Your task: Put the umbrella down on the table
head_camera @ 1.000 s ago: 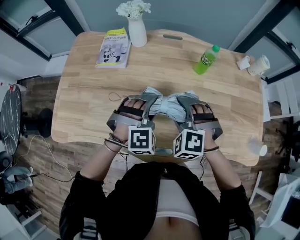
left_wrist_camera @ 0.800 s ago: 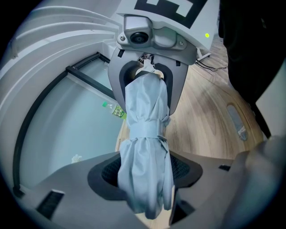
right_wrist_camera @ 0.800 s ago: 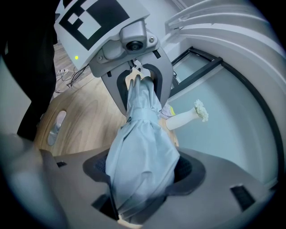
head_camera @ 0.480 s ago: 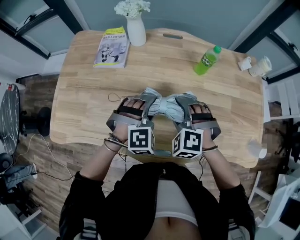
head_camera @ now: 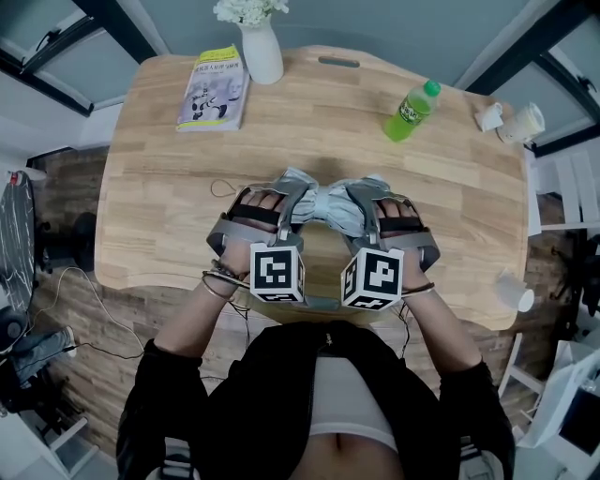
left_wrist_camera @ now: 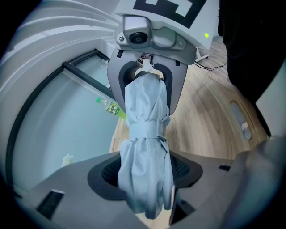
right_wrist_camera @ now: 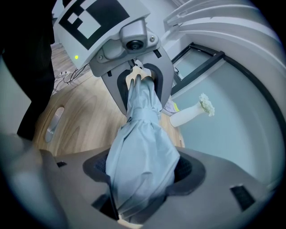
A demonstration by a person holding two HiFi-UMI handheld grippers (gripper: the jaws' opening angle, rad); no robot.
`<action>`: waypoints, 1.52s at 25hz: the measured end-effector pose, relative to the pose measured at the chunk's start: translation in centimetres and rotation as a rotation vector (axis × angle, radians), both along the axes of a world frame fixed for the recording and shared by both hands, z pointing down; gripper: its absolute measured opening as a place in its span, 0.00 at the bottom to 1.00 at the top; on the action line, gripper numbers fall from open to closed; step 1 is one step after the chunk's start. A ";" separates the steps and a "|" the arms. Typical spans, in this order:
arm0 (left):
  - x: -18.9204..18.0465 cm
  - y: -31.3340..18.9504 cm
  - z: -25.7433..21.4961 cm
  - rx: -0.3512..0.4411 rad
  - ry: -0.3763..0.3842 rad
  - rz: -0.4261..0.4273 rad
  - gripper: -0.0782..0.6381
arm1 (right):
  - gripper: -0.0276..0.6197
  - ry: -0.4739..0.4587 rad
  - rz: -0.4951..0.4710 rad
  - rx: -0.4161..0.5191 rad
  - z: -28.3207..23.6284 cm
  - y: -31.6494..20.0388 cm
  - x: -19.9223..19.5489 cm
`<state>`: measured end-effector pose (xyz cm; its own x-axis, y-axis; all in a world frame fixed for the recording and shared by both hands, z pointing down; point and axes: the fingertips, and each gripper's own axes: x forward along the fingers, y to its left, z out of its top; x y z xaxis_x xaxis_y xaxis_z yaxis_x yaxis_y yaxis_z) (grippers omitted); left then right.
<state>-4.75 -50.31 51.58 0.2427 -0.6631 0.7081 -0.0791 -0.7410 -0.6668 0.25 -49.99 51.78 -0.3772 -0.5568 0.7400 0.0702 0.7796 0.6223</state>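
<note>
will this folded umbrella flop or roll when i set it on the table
Probably stiff: the umbrella spans straight between the left hand-held gripper and right hand-held gripper without sagging. Its fabric bunches loosely in both, so it likely squashes under grip. Strapped into a roundish bundle, it might roll slightly on the table.

A pale wooden desk [head_camera: 169, 169] with rounded corners spreads beneath the left claw [head_camera: 292, 192] and the right claw [head_camera: 361, 195] and runs well beyond them to a plain grey-blue wall [head_camera: 394, 28]. Dark frame bars [head_camera: 52, 56] cross glazed panels at the far corners, out to the left of the left claw and to the right of the right one. Dark wood-plank floor [head_camera: 70, 300] shows on either side of the desk, under soft, even light.
</note>
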 end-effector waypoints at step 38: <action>0.3 -0.1 5.8 -0.135 0.007 0.006 0.47 | 0.55 0.045 0.007 -0.144 6.0 0.0 0.2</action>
<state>-4.42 -50.40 57.40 0.2515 -0.5607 0.7889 -0.0784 -0.8242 -0.5608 0.49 -49.99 57.77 -0.3378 -0.4467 0.8285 0.0896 0.8610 0.5007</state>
